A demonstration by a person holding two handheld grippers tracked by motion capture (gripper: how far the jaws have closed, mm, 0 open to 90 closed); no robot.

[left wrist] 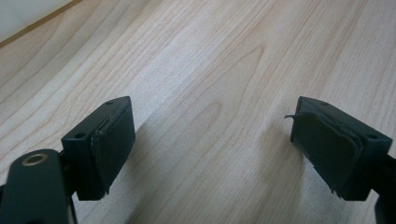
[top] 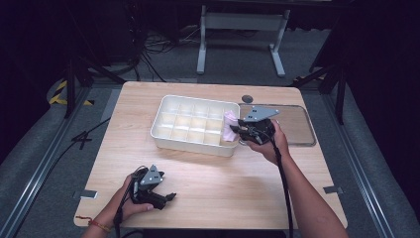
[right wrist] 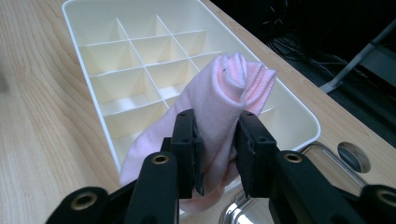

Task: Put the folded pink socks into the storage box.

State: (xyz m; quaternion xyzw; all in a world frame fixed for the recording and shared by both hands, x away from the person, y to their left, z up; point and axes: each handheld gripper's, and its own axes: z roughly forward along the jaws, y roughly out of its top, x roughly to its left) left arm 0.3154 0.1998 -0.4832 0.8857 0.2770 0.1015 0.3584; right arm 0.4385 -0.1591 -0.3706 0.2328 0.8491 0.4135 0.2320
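In the high view, the wooden table (top: 198, 168) took up the middle of the frame. A white divided tray (top: 171, 133) sat just above centre, its grid of compartments bare. At the tray's right end, the right gripper (top: 236, 130) held a rolled pink cloth (top: 229, 126) over the rightmost compartments, the person's hand behind it, right of centre. A clear lid (top: 297, 124) lay flat on the table to the right of the tray, close by it. In the lower left, the left gripper (top: 169, 197) rested low over the bare wood, well apart from the tray, its jaws pointing toward the right of the frame.

In the left gripper view, the left gripper (left wrist: 212, 144) had its jaws spread wide, one at lower left and one at lower right, with bare table (left wrist: 210, 70) between them. A pale edge of the tray (left wrist: 23, 14) showed in the upper left corner.

In the right gripper view, the right gripper (right wrist: 219, 149) pinched the pink cloth (right wrist: 229, 88) at bottom centre, both pads pressed into the fabric. The roll rose above the jaws and hung over the near end of the tray (right wrist: 88, 9), which stretched toward the upper left. A corner of the clear lid (right wrist: 322, 149) and a round hole (right wrist: 353, 157) in the table showed at lower right.
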